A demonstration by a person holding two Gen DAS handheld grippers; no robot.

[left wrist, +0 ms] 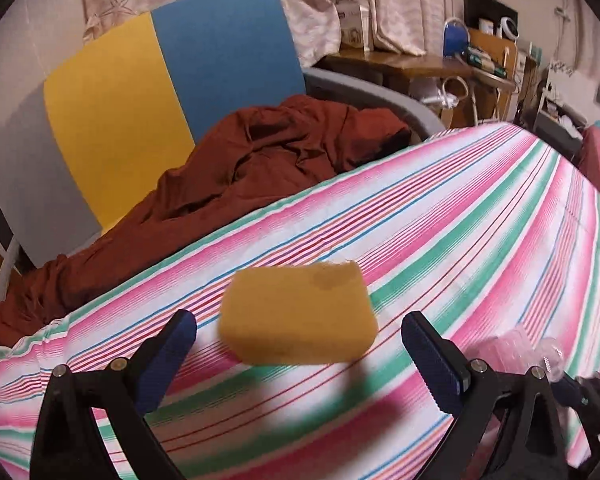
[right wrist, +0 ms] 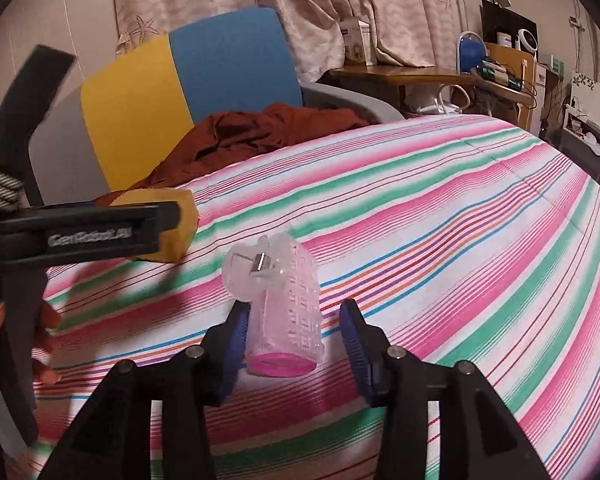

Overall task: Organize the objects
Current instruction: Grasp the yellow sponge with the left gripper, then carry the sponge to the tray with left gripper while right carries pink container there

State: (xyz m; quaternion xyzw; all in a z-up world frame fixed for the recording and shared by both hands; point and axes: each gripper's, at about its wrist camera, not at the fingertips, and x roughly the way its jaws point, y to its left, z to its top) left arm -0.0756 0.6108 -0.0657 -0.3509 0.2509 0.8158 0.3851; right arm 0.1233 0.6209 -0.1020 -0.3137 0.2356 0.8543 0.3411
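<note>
A yellow sponge [left wrist: 300,314] hangs blurred between the wide-open fingers of my left gripper [left wrist: 300,322] and touches neither blue pad. It throws a dark shadow on the striped tablecloth [left wrist: 460,220] below and seems to be off the cloth. In the right wrist view the sponge [right wrist: 180,224] shows behind a finger [right wrist: 100,232] of the left gripper. A clear pink hair roller [right wrist: 286,312] lies on the cloth between the fingers of my right gripper [right wrist: 294,306]. The left pad is right beside it, and a gap shows at the right pad. The roller [left wrist: 528,348] also shows at the far right.
Past the table's far edge stands a chair [left wrist: 140,100] with a grey, yellow and blue back, and a rust-brown garment [left wrist: 260,160] is heaped on its seat. A wooden desk [left wrist: 420,62] with clutter stands at the back right, before curtains. A person's hand [right wrist: 46,320] holds the left gripper.
</note>
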